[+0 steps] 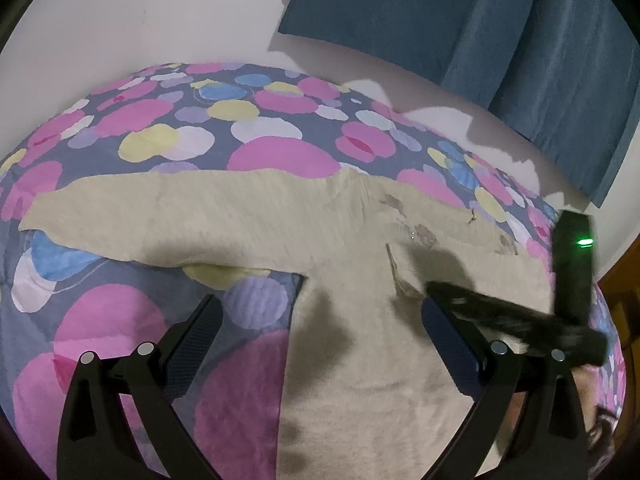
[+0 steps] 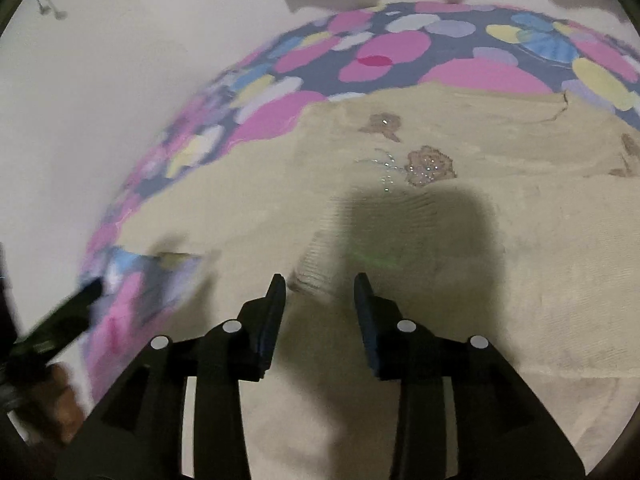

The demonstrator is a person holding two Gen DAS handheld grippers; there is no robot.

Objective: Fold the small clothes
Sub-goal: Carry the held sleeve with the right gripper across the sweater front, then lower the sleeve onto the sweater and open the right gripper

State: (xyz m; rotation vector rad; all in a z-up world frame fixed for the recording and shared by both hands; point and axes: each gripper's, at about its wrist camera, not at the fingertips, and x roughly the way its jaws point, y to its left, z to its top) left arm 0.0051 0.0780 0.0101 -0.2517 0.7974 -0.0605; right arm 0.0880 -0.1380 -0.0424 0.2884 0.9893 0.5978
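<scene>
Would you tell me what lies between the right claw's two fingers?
Only the beige sweater, lying flat in shadow; the right claw grips nothing, as the right wrist view shows.

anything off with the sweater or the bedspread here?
Nothing is spilled or visibly torn. The beige sweater lies on the dotted bedspread, one sleeve stretched sideways, unfolded. Brown patches near its chest look like sequinned decoration, not stains.

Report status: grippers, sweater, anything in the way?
Left gripper open, empty. Right gripper open, empty, over the beige sweater. Sweater flat on spotted bedspread, one sleeve outstretched. Nothing in the way.
</scene>
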